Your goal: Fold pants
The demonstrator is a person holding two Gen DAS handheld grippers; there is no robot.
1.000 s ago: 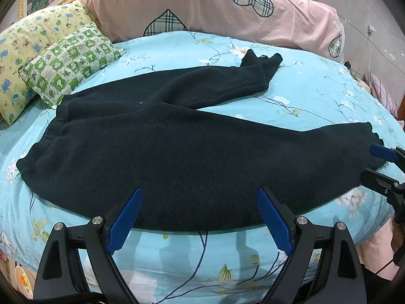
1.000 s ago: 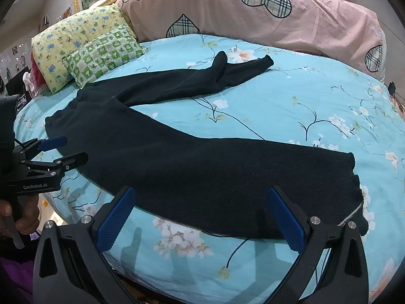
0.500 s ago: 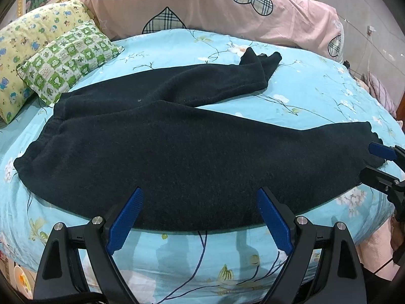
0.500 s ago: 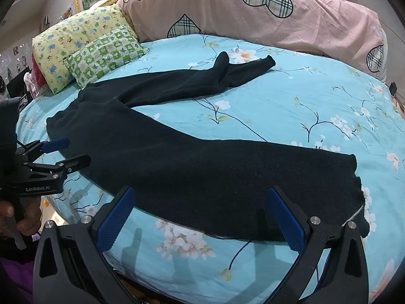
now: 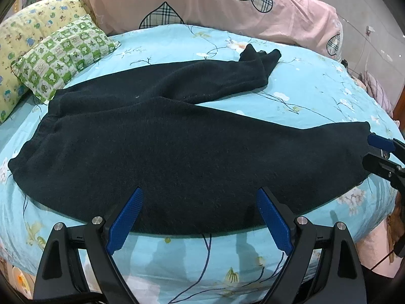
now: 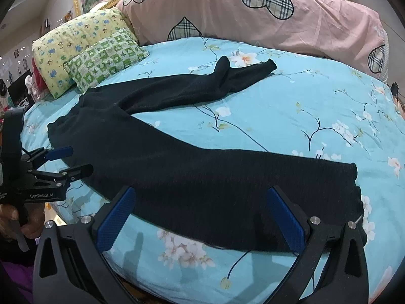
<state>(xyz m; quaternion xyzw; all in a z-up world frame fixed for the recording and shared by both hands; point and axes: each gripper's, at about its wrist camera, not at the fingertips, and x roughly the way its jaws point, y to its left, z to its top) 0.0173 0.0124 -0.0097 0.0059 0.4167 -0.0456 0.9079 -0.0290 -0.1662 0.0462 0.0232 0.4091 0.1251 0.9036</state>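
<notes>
Dark fleece pants [image 5: 177, 152] lie spread flat on the blue floral bed [image 5: 316, 88], waistband to the left, legs splayed in a V to the right. They also show in the right wrist view [image 6: 202, 177]. My left gripper [image 5: 200, 217] is open and empty, just above the near edge of the near leg's thigh. It also shows in the right wrist view [image 6: 69, 160] beside the waistband. My right gripper [image 6: 200, 217] is open and empty over the near leg, near its cuff. It also shows in the left wrist view [image 5: 374, 149] at the cuff.
A green checked pillow [image 5: 63, 55] and a yellow pillow [image 5: 22, 40] lie at the back left. A long pink bolster with plaid hearts [image 5: 227, 5] runs along the back. The bed's rounded front edge [image 5: 202, 266] is right under the grippers.
Both grippers have drifted slightly toward the pants. The pants lie as before and both grippers stay open.
</notes>
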